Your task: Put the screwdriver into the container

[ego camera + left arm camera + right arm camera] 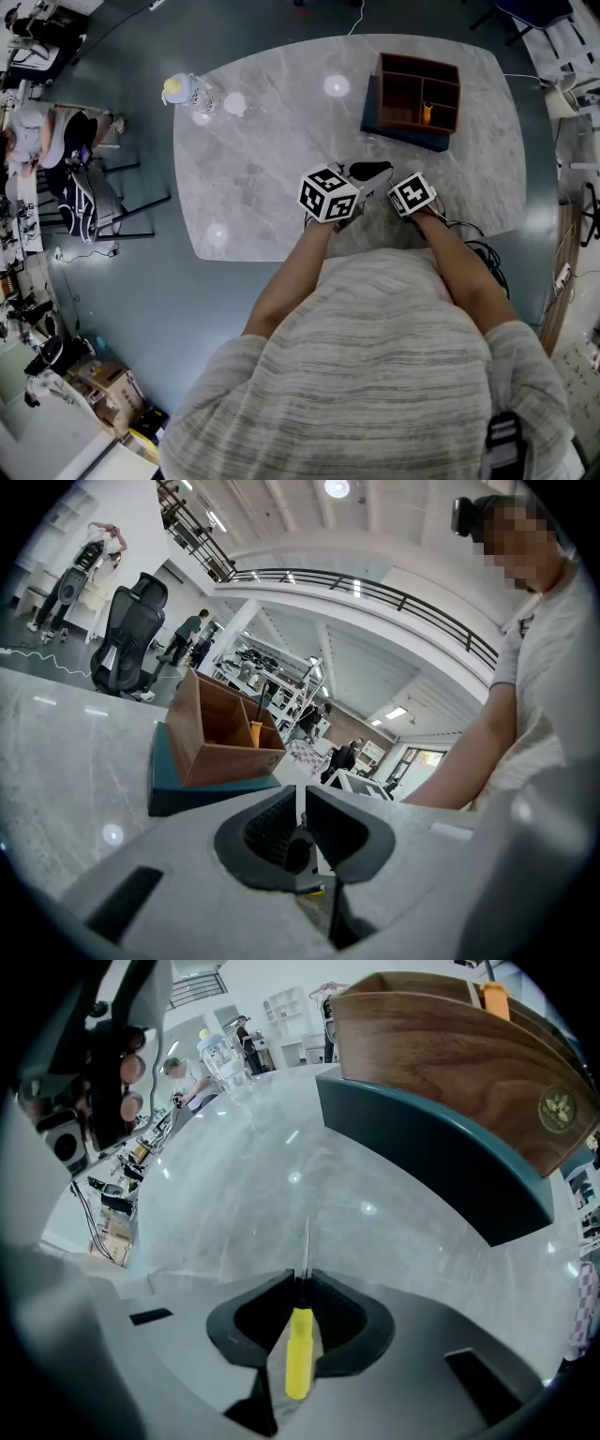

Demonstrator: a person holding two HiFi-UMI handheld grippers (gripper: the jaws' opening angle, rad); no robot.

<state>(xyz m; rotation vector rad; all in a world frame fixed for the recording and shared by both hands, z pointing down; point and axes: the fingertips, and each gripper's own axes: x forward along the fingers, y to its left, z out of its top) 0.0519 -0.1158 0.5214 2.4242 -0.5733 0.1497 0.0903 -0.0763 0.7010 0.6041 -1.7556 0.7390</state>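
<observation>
Yellow-handled screwdriver (298,1358) clamped between closed jaws of right tool (302,1282), low centre, shaft over bare worktop (272,1185). Wooden container (441,1054) upper right, apart, open marble between. Left tool (302,797) closed, empty, near worktop's lower edge.

In the right gripper view the container (450,1054) runs off the top and right edges. The tip of the screwdriver (298,1354) is too fine to tell its type. In the head view the marker cube (412,195) covers the jaws of the right hand-held gripper (302,1283) and the screwdriver. The person's torso (375,356) hides part of the near edge of the bench (272,159). The orange-topped thing (427,113) in 1 compartment is too small to identify.
</observation>
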